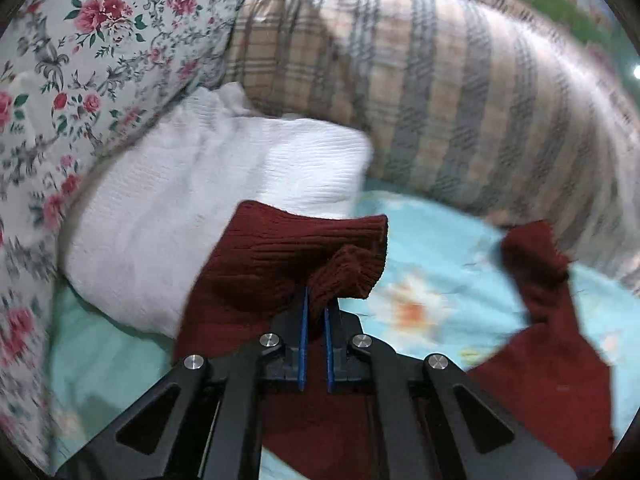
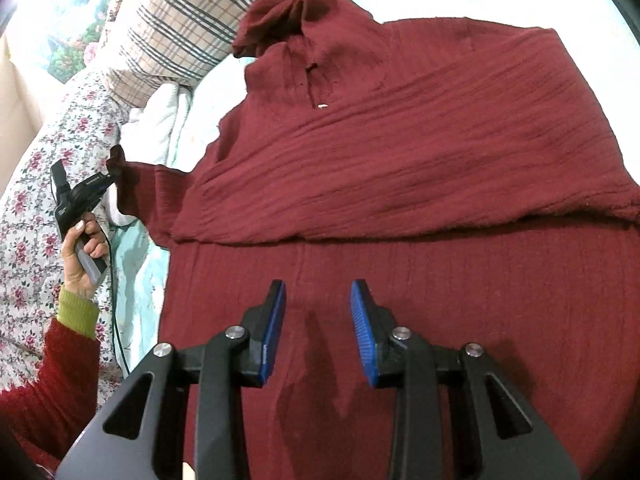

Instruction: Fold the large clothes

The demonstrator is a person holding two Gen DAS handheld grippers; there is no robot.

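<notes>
Big dark red garment (image 2: 400,184) spread flat across the bed, on a light blue floral sheet (image 1: 440,240), upper part folded down over the lower part, collar end bunched up at the far side near the pillows.

Left gripper (image 1: 316,312) clamped tight on the cuff of the left sleeve (image 1: 280,256), blue fingers (image 1: 304,340) nearly together with a fold of red fabric pinched between them, cuff lifted off the sheet. Same grip seen from the right wrist view: left gripper (image 2: 106,178) out at the side, held by a hand (image 2: 82,256) in a green cuff and red knit sleeve (image 2: 52,376), black cable trailing down from it.

Right gripper (image 2: 318,328) hovering over the lower half of the garment, fingers (image 2: 274,328) partly apart, nothing between them, only fabric below.

Crowded around the edges: white textured pillow (image 1: 200,200) right behind the lifted cuff, plaid pillow (image 1: 440,80) past that, rose-print bedding (image 1: 80,60) piled along the left. Second bit of red fabric (image 1: 536,264) sticking up on the right in the left wrist view, blurred.
</notes>
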